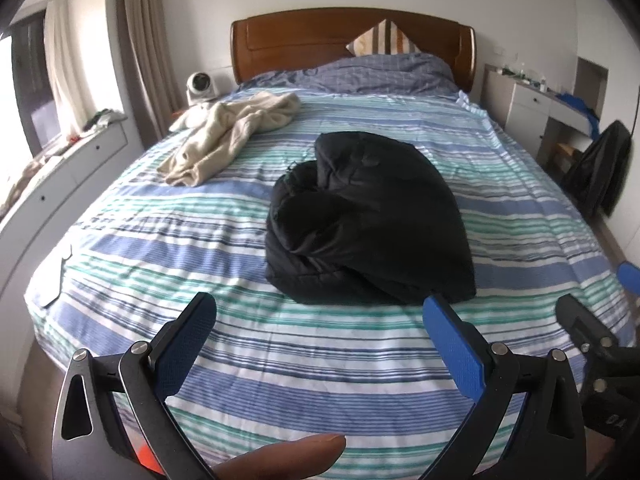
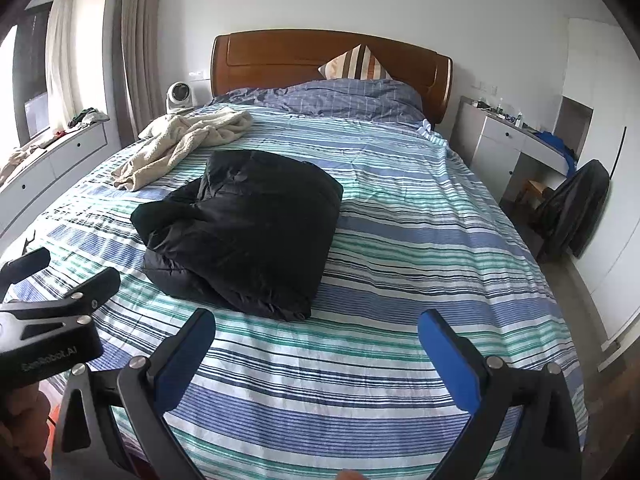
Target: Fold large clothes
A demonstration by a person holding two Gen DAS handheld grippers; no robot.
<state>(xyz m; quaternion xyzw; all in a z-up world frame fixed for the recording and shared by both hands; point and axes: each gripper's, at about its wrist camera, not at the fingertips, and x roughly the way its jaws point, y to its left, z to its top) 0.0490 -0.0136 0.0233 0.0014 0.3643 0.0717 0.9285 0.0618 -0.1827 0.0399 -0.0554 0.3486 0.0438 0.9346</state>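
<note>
A bedroom scene seen from two cameras mounted on hand-held grippers, both looking across a double bed covered by a bedspread (image 1: 168,248) striped in blue, green and white. A black padded jacket (image 1: 368,220), folded into a thick, puffy bundle, lies near the middle of the bed. In the left wrist view, the left gripper (image 1: 320,316) hovers over the near part of the bedspread with its two blue-padded fingers spread wide apart and nothing between them; the jacket sits just ahead of it and a little to the right, its near edge close to the right fingertip but not touching. A person's thumb (image 1: 288,456) shows at the bottom edge of this view. In the right wrist view, the right gripper (image 2: 316,326) is likewise wide open and holds nothing, and the jacket lies ahead of it and to the left, apart from both fingers. The two grippers sit side by side above the near end of the bed. Farther back on the left side of the bed, a crumpled cream fleece garment (image 1: 232,136) lies well apart from the jacket. A wooden headboard (image 1: 304,36) stands at the far end, with a striped cushion (image 1: 384,40) propped against it.
</note>
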